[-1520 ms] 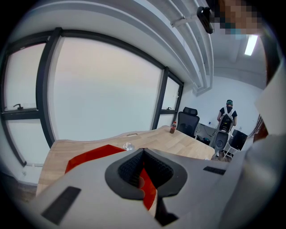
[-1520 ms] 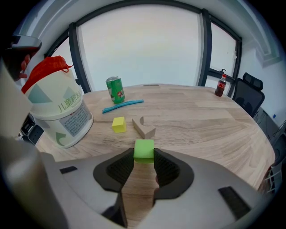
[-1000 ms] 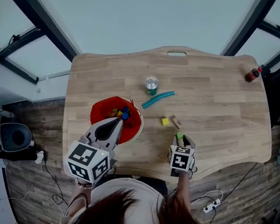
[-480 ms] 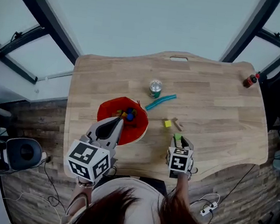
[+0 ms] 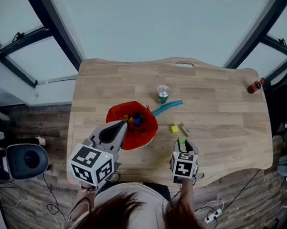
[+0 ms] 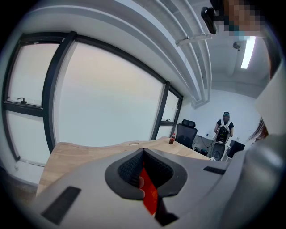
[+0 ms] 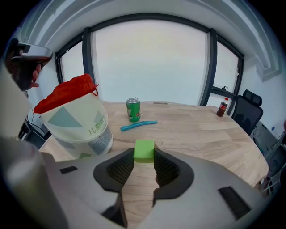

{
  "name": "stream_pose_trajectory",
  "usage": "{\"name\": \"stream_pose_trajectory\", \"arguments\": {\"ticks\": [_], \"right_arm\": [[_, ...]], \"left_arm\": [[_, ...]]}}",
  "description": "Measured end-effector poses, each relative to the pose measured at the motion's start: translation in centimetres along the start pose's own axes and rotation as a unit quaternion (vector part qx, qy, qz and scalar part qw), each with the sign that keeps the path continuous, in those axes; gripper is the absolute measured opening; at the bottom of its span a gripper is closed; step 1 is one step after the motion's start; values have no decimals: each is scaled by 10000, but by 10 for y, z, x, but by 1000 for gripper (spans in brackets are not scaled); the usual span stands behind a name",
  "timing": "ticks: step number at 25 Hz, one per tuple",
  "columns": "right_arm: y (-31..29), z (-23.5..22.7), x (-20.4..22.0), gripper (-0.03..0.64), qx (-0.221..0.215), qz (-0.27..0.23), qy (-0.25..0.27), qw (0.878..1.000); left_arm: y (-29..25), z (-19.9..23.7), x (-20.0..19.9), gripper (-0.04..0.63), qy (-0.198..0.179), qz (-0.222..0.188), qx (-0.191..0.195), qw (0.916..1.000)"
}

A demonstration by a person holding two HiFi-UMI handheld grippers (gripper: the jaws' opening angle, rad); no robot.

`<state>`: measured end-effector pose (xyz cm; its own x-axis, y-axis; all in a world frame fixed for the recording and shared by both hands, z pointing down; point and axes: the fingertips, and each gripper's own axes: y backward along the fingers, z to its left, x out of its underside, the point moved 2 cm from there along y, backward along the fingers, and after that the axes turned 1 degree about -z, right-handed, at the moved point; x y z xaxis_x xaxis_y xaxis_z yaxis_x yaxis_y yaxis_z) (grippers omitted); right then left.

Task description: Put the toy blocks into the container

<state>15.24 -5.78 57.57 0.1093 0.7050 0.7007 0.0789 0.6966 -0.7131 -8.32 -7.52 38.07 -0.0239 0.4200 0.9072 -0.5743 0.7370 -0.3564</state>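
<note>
The green block [image 7: 144, 150] sits squarely between the tips of the right gripper [image 7: 144, 157], whose jaws are pressed against its two sides; whether it has left the wood, we cannot tell. In the head view, the green block [image 5: 182, 140] now lies a little further from the yellow block [image 5: 174, 128] than it did a second ago, so we judge the right gripper [image 5: 182, 144] has begun to draw it away from the loose pieces.

To the left of these jaws and slightly ahead stands the white bucket [image 7: 80, 129], leaning, its red liner [image 7: 67, 95] folded over the rim. The left gripper [image 6: 143, 166] is clamped on that red liner [image 6: 149, 197], which shows as a strip in the closed jaws. Compared with a second ago, the bucket [image 5: 111, 119] has slid a touch nearer the right gripper, with several blocks [image 5: 134, 119] already inside.

So the gap between block and bucket is closing from both sides, and we take this as the carry toward the drop.

Further ahead of the right jaws lie a blue stick [image 7: 138, 125] and a green can [image 7: 132, 109]. The yellow block and a small wooden piece [image 5: 183, 127] remain on the table [image 5: 225, 121].
</note>
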Motion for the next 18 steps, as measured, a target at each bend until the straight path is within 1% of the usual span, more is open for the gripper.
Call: {"name": "stream_pose_trajectory", "arguments": {"ticks": [12, 18], "right_arm": [[18, 18, -20, 150, 20, -253, 41, 9997], [32, 26, -33, 150, 2, -504, 42, 9987]], "left_arm": [[14, 13, -1, 11, 51, -90, 51, 9999], [19, 17, 0, 11, 87, -115, 61, 9999]]}}
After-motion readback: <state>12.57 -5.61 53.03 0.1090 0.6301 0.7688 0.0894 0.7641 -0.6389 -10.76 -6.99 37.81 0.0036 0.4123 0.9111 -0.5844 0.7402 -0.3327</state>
